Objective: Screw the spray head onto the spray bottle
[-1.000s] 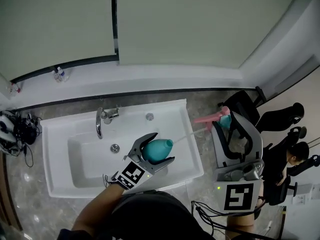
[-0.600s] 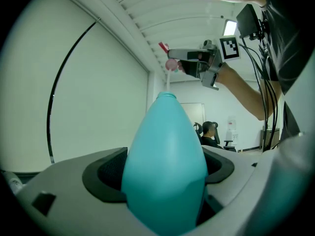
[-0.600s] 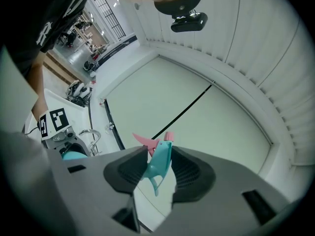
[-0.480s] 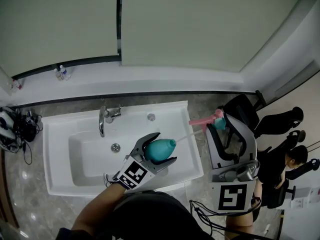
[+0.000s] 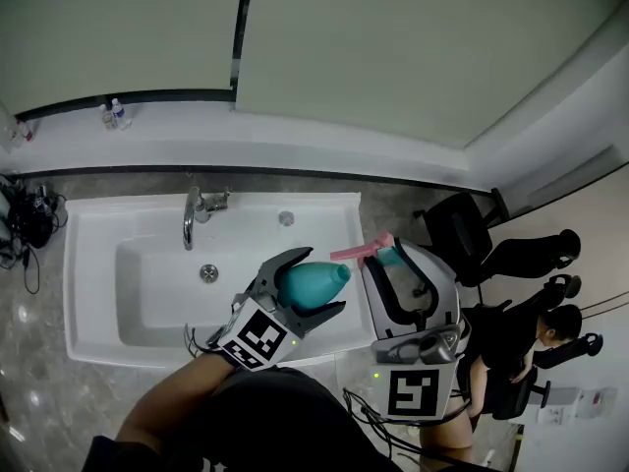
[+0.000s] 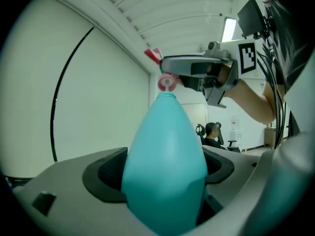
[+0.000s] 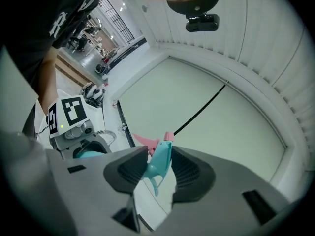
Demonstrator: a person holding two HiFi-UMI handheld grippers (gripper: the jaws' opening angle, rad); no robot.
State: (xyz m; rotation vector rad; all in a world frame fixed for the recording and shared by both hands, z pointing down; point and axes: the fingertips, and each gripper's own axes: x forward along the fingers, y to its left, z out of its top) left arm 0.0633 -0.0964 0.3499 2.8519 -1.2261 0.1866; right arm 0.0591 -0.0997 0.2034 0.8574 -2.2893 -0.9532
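Roughly level: left tongs (image 5: 324, 281) grip bottle (image 5: 307, 287), right tongs (image 5: 386, 257) spray head (image 5: 356, 252).

The bottle (image 6: 167, 171) is showing plain teal all over. The head (image 7: 160, 163) is showing teal too, with pink at its ends. The left gripper (image 5: 322, 281) and right gripper (image 5: 395, 256) are wearing pale grey shells with black ribbed pads, each carrying a cube with a black-and-white square marker. The sink (image 5: 93, 264) is gleaming white, its tap (image 5: 190, 226) shining silver. The desk (image 5: 29, 362) is showing mottled grey stone. The wall (image 5: 393, 57) is looking pale grey-green, with 1 black line running down it.
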